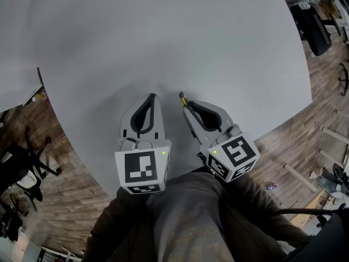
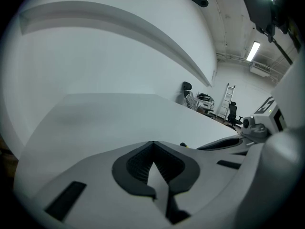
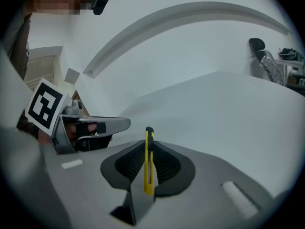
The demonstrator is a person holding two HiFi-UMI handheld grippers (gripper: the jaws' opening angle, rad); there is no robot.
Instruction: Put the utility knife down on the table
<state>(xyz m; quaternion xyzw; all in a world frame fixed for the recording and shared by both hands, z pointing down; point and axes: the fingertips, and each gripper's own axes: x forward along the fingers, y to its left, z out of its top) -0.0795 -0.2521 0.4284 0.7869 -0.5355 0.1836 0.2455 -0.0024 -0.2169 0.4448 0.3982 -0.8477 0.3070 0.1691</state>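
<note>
A slim yellow and black utility knife (image 3: 149, 160) stands on edge between the ribbed pads of my right gripper (image 3: 149, 149), which is shut on it. In the head view only the knife's tip (image 1: 182, 97) pokes out ahead of the right gripper (image 1: 187, 106), held over the near part of the grey table (image 1: 180, 37). My left gripper (image 1: 152, 96) hangs just to the left of it, shut with nothing between its pads (image 2: 143, 163). From the left gripper view (image 2: 152, 144) the right gripper's side shows at the far right.
The big grey table fills most of the head view, its curved edge running along the left and right. Past the edge lies wood flooring with black office chairs (image 1: 22, 157) at left and more furniture (image 1: 316, 26) at upper right. The person's lap sits below the grippers.
</note>
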